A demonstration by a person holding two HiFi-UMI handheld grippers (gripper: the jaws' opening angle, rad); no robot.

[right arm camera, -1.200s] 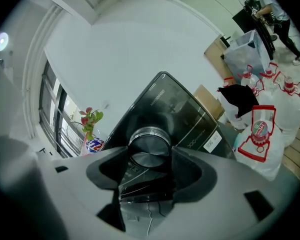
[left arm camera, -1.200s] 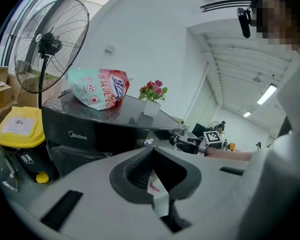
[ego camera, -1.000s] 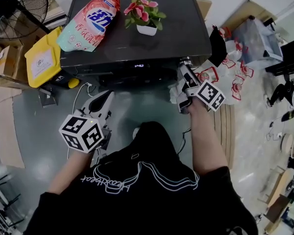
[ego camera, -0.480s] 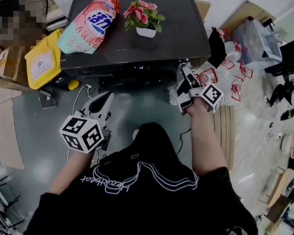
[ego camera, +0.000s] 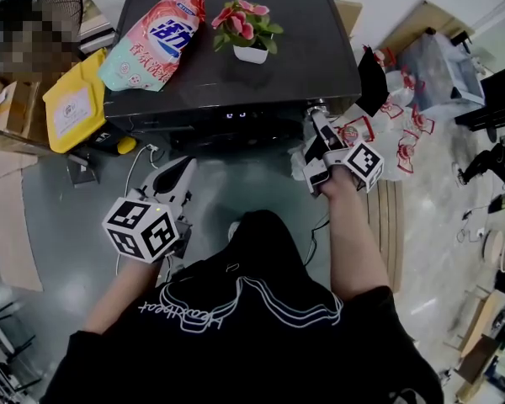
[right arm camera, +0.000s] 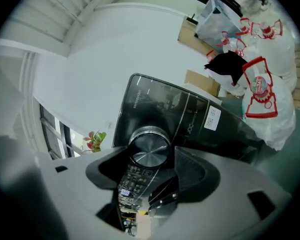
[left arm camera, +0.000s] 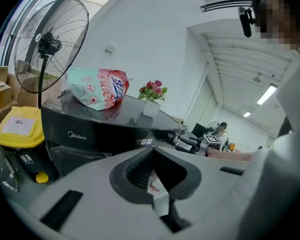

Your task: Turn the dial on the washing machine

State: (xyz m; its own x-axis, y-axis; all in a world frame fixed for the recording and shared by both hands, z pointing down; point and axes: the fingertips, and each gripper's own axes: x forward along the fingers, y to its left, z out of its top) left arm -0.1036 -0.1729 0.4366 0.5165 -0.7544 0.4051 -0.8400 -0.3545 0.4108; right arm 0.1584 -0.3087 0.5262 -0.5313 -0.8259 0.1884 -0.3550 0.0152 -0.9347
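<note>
Dial (right arm camera: 150, 145) on washing machine (ego camera: 236, 66) is clamped by right gripper (right arm camera: 150, 158); turn judged mid-way, release left. Left gripper (left arm camera: 152, 151) is kept closed, empty.

You faced a black washing machine (ego camera: 307, 49) with a glossy top and a lit display (ego camera: 238, 114) on its front. Its round, brushed-metal dial (right arm camera: 149, 150) sat at the panel's right end, clasped between the jaws of your right gripper (ego camera: 316, 114).
</note>
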